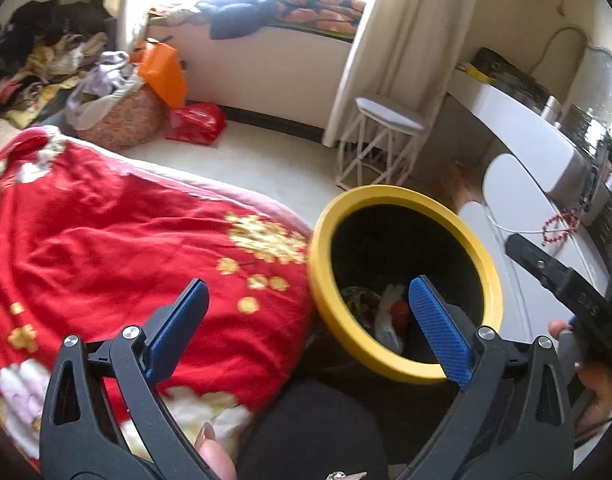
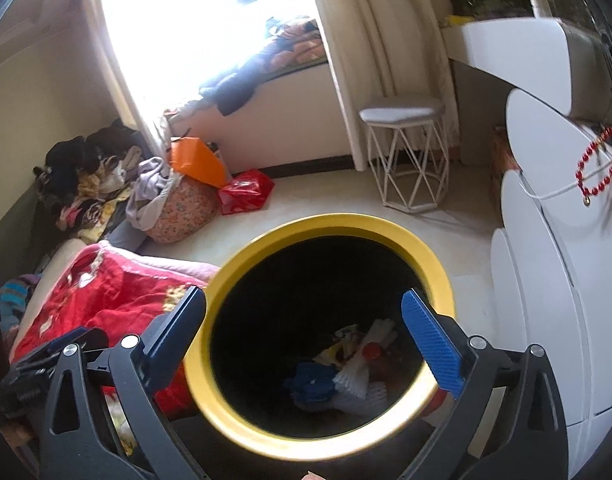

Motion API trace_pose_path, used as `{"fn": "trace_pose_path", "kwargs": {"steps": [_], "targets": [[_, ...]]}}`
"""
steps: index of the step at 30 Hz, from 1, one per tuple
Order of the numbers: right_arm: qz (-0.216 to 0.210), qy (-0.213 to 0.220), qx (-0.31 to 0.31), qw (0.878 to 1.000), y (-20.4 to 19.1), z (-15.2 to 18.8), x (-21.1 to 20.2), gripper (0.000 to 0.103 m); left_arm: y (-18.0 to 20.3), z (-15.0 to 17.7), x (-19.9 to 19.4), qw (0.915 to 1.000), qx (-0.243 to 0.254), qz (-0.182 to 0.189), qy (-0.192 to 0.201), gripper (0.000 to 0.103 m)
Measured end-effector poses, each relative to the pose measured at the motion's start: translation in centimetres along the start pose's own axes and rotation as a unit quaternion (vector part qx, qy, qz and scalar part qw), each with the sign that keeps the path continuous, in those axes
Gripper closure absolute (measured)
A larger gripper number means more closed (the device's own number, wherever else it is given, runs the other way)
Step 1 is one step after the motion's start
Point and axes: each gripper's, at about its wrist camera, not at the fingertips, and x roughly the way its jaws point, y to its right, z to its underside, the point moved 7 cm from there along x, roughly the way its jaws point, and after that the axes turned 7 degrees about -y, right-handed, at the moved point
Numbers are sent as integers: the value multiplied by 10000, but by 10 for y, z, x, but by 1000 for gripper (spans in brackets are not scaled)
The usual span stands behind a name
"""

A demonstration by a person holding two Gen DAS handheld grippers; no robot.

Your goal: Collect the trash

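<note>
A round trash bin with a yellow rim (image 1: 389, 196) (image 2: 333, 222) and a black inside stands on the floor beside the bed. Trash lies at its bottom: white foam netting (image 2: 359, 376), a blue crumpled piece (image 2: 311, 380), something red (image 2: 371, 350) and printed wrappers (image 1: 357, 298). My left gripper (image 1: 309, 328) is open and empty, over the bed edge and the bin's left rim. My right gripper (image 2: 306, 332) is open and empty, straight above the bin's mouth. The right gripper's body also shows at the right of the left wrist view (image 1: 565, 284).
A red floral quilt (image 1: 106, 248) covers the bed at left. A white wire-legged stool (image 2: 405, 152), a white curved dresser (image 2: 553, 260) with red beads (image 2: 597, 164), a floral laundry bag (image 2: 182, 208), an orange bag (image 2: 198, 162) and a red bag (image 2: 246, 190) stand around.
</note>
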Motion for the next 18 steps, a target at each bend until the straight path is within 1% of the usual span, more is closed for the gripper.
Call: {"fn": "trace_pose_path", "kwargs": {"steps": [4,7,13,16,18], "targets": [[-140,85,-163,9997,-18,5,-10,7,-14,5,-15,9997,-128,-177,104,11],[-243,236,-339,9989,-32,10,-20,7,-25,11,-29,9990,-188,-317,241,11],[-285,675,-665,9951,-57,23,-41,6,-48,25,-57,9954,-404,-597,639,11],[-267,1082,-880,9899,-69,31,-56,6,-60,33,-72,9922,-511,-731,874,11],[-138,1431,-1120,9833,-78,37,-69,6,-65,37,-81,9901,-508,-846,996,11]]}}
